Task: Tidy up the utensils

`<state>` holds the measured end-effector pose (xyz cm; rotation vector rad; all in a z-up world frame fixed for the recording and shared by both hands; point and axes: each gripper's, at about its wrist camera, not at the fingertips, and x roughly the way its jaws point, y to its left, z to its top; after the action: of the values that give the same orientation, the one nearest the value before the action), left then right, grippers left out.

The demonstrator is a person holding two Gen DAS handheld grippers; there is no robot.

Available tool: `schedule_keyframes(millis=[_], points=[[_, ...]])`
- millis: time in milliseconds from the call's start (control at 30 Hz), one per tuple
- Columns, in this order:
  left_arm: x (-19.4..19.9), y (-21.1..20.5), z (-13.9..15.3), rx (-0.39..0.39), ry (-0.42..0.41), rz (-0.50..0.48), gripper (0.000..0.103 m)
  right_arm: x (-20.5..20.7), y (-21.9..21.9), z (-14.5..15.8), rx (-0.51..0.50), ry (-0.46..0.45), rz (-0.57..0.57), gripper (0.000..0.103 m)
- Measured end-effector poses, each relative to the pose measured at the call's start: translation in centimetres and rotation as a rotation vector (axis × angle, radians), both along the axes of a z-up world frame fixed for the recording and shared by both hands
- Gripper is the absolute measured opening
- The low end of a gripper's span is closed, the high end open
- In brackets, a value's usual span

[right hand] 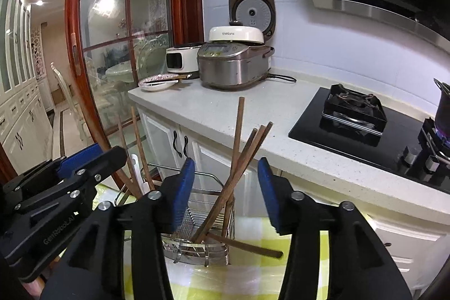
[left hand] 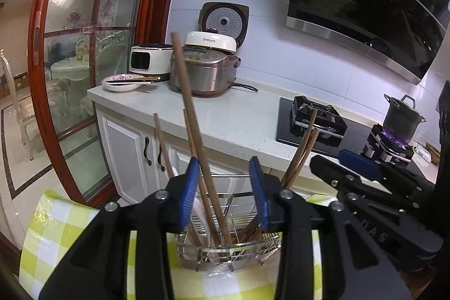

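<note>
Chopsticks (right hand: pixel 239 159): standing in wire rack (right hand: pixel 197 249), lower centre.
My left tool (left hand: pixel 225 187): parted, chopstick between, ungripped.
My right tool (right hand: pixel 226 187): parted, empty.

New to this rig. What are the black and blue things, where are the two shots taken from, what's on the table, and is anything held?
No robot arm here: a person holds one two-finger gripper in each hand, and each carries a fisheye camera looking along its fingers. One picture comes from the left gripper, the other from the right gripper; each also glimpses its neighbour. On the green checked tablecloth stands a wire utensil basket full of wooden chopsticks. Both pairs of jaws stand open. A chopstick leans against the left gripper's blue pad, but nothing is clamped.
</note>
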<state>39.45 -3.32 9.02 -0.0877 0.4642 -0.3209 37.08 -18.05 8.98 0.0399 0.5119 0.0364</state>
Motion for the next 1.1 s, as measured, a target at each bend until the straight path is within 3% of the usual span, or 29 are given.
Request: schedule_keyframes(millis=[233,567,733,800,1000,1100], points=[[-2.2,1.3,-0.2,-0.006,-0.008,0.022,0.060,-2.8,-1.0,0.3,0.019,-0.044,-0.033,0.065],[-4.9,3.4,-0.5,-0.028,-0.007,0.063,0.065,-7.4,-2.2,0.1,0.015,-0.079,-0.074,0.071],[-9.3,3.3,-1.8,-0.002,-0.048,0.085,0.092,-10.6,-2.0,-1.3,0.005,-0.120,-0.112,0.081],[-11.2,3.1,-2.6,0.016,-0.055,0.087,0.098,-12.4,-2.0,-2.5,0.004,-0.128,-0.130,0.084],[-16.0,3.1,-5.0,0.088,-0.041,0.137,0.098,-16.2,-2.8,-5.0,-0.009,-0.122,-0.166,0.084],[-17.4,3.6,-5.8,0.083,-0.031,0.169,0.098,-17.5,-3.1,-5.6,-0.027,-0.113,-0.179,0.084]])
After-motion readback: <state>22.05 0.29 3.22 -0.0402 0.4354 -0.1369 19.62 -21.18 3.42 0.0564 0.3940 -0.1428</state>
